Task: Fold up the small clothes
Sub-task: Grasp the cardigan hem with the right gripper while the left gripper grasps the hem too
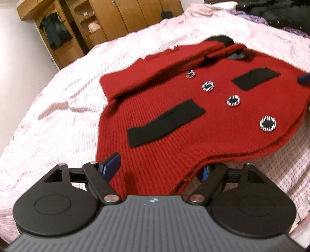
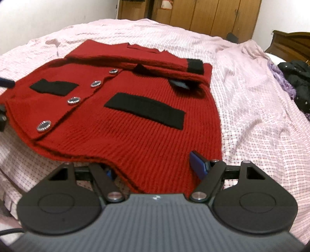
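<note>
- No readable writing showed anywhere; the only mark was a small pale emblem on the grey ribbed body of each gripper, too small to make out.
- A red knit cardigan [image 1: 174, 116] lay on a bed under a pink checked bedspread [image 1: 58, 120], its sleeves folded across the upper part.
- The cardigan carried two black pocket flaps [image 1: 164, 124], four silver-rimmed black buttons [image 1: 268, 124] and black cuffs [image 2: 195, 66]; a greyish tag at the neckline [image 2: 180, 84] was blurred and unreadable.
- The left gripper [image 1: 157, 170] had the near hem between its blue fingers [image 1: 111, 166]: one finger lay on top of the knit, the other was mostly hidden beneath the lifted edge (so it was grasping the hem).
- The right gripper [image 2: 155, 170] held the hem the same way, one blue finger [image 2: 198, 164] on top and the other largely covered by the fabric.
- Each wrist view caught only a sliver of the other gripper at the frame's edge, cut off.
- A wooden wardrobe [image 1: 120, 17] stood behind the bed, with a dark garment [image 1: 55, 33] hanging in an open section.
- Dark and purple clothes [image 2: 294, 79] lay piled near the bed's far side, partly cut off.
</note>
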Demonstrator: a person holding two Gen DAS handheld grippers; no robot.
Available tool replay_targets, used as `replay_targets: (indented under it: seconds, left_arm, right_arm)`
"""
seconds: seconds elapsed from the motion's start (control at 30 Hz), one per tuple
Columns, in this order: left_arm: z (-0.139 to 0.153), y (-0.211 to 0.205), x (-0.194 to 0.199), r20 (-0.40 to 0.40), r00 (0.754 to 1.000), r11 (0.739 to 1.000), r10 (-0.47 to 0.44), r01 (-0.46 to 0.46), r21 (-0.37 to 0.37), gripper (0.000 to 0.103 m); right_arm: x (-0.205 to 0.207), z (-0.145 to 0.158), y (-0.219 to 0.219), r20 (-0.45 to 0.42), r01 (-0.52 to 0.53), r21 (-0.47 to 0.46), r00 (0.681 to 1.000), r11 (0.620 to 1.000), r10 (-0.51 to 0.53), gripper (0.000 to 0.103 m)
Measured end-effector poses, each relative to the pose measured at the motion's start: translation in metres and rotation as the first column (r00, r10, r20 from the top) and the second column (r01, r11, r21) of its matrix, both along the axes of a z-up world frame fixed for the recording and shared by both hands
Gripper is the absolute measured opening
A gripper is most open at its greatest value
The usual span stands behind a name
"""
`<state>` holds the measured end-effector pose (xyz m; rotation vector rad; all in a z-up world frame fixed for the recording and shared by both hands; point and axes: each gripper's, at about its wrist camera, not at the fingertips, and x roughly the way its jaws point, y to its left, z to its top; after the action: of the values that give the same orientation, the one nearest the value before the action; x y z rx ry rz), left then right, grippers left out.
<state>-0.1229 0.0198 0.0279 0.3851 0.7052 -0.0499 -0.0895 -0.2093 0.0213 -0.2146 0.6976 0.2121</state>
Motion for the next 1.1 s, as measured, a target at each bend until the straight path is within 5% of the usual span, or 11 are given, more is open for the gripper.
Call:
replay_targets:
  seconds: [0.17, 0.27, 0.4, 0.47, 0.67, 1.1]
  left_arm:
    - [-0.001, 0.005, 0.009, -0.029, 0.999, 1.000, 0.018, -0.019, -0.024, 0.084]
    - [-0.003, 0.005, 0.012, -0.043, 0.999, 1.000, 0.017, -0.018, -0.024, 0.083]
    - [-0.001, 0.001, 0.008, -0.012, 1.000, 1.000, -0.016, 0.016, -0.007, 0.077]
    - [0.001, 0.001, 0.007, -0.011, 0.999, 0.999, -0.034, 0.033, -0.020, 0.063]
    - [0.007, 0.000, 0.009, -0.027, 0.998, 0.993, -0.061, 0.058, -0.098, 0.029]
    - [0.033, 0.008, 0.015, 0.045, 0.999, 0.979, -0.017, 0.026, -0.200, 0.018]
  right_arm:
    - [0.000, 0.003, -0.001, 0.009, -0.007, 0.007, 1.000, 1.000, 0.007, 0.073]
    - [-0.005, 0.009, 0.000, 0.034, -0.021, 0.006, 0.999, 1.000, 0.021, 0.063]
    - [-0.010, 0.016, -0.002, 0.057, -0.042, 0.023, 0.998, 0.999, 0.041, 0.039]
    - [-0.010, 0.018, -0.003, 0.059, -0.046, 0.042, 0.997, 0.998, 0.043, 0.026]
    - [-0.009, 0.028, -0.007, 0.103, -0.022, 0.086, 0.995, 0.996, 0.013, 0.020]
    - [-0.005, 0.047, -0.008, 0.207, 0.017, 0.151, 0.977, 0.988, -0.049, 0.011]
